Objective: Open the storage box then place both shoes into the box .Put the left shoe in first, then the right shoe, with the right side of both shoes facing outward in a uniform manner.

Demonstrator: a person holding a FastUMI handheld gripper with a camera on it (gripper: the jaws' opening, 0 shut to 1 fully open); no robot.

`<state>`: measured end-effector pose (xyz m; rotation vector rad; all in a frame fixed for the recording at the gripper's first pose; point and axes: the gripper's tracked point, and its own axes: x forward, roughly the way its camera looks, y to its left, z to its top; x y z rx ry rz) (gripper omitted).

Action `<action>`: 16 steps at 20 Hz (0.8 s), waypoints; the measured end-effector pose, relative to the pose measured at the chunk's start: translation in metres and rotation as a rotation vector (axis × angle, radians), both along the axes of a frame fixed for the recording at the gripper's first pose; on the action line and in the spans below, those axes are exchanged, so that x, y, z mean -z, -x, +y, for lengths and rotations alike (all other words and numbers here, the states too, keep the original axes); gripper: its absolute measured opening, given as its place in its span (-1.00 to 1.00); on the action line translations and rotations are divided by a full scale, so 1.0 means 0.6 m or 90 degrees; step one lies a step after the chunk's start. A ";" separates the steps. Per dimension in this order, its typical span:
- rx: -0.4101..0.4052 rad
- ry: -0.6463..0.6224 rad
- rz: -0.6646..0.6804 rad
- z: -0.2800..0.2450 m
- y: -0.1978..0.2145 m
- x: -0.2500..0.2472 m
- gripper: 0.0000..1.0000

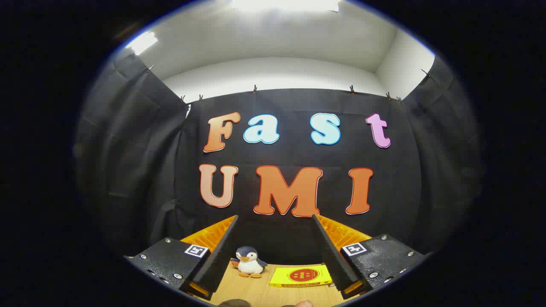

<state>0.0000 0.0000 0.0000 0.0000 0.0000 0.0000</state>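
My gripper [275, 221] is held up and level, facing the booth's black cloth wall, with its two fingers [217, 251] spread wide apart and nothing between them. Between and below the fingers lies a strip of wooden table [256, 292]. On it, ahead of the fingers, stand a small plush penguin [249, 262] and a flat yellow box [300, 276] with a red round mark on top.
Black cloth walls close the booth at the back and on both sides, with a white wall and ceiling lights above. At the table's near edge, a dark rounded thing [233, 303] and a fingertip-like shape [303, 304] peek in.
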 end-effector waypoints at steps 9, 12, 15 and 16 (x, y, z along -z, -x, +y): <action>-0.042 -0.001 0.004 0.044 -0.005 0.000 0.98; -0.052 0.004 0.000 0.056 -0.013 0.003 0.98; -0.068 0.004 0.006 0.074 -0.020 0.011 0.98; -0.073 0.003 0.008 0.081 -0.021 0.014 0.98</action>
